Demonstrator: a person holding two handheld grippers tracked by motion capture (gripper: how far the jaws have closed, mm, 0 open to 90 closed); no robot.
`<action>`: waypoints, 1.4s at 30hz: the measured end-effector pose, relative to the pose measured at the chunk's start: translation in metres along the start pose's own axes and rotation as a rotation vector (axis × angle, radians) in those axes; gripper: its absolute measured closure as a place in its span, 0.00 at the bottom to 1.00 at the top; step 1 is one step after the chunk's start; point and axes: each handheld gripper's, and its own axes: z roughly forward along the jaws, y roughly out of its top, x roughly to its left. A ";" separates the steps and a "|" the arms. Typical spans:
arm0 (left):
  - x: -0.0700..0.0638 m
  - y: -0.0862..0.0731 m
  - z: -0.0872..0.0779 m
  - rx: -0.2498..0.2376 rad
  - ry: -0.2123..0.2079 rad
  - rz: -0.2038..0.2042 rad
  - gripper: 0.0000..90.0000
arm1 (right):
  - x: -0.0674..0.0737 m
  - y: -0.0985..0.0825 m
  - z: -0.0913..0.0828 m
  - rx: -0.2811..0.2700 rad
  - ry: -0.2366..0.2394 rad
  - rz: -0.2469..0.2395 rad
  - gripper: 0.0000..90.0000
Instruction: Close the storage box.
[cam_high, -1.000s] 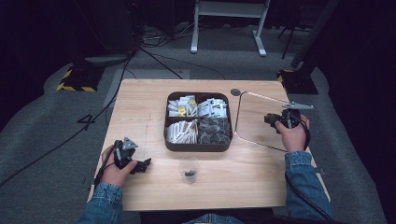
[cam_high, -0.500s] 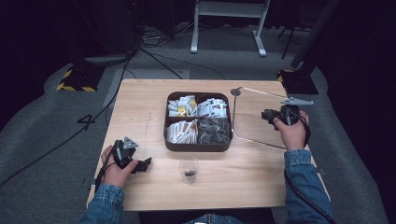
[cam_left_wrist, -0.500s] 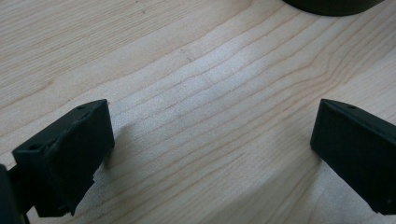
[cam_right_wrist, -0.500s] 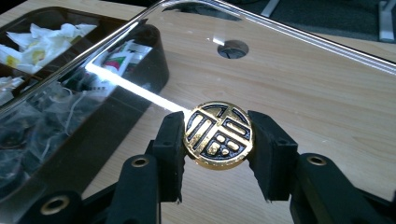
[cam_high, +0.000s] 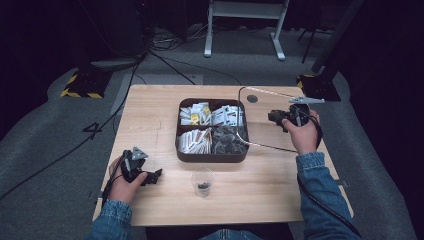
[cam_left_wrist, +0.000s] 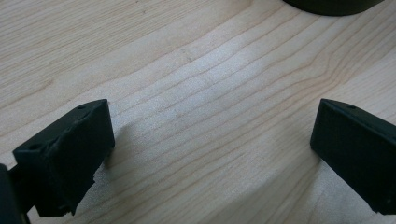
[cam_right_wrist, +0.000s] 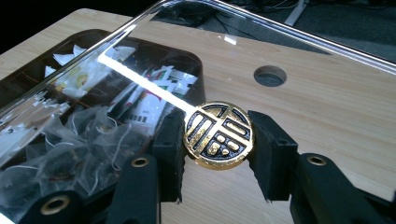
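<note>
The right gripper (cam_right_wrist: 217, 140) has its black jaws clamped on the round gold-and-black knob (cam_right_wrist: 218, 135) of a clear lid (cam_high: 260, 120), which it holds tilted in the air at the right edge of the dark, round-cornered box (cam_high: 212, 156) of paper sachets and mesh tea bags. The knob bears a raised, stylised emblem that I cannot read. The left gripper (cam_left_wrist: 212, 149) rests low over the pale wood-grain table (cam_left_wrist: 196, 70), jaws wide apart with nothing between them, near a small clear cup (cam_high: 202, 181).
</note>
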 end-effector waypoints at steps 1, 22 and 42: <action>0.000 0.000 0.000 0.000 0.000 0.000 0.00 | 0.004 0.003 0.002 0.001 0.004 -0.004 0.65; 0.000 0.000 0.001 -0.005 0.011 -0.007 0.00 | 0.064 0.045 0.035 0.001 0.065 -0.062 0.65; -0.001 0.000 0.001 -0.003 0.010 -0.009 0.00 | 0.101 0.058 0.060 0.015 0.118 -0.093 0.65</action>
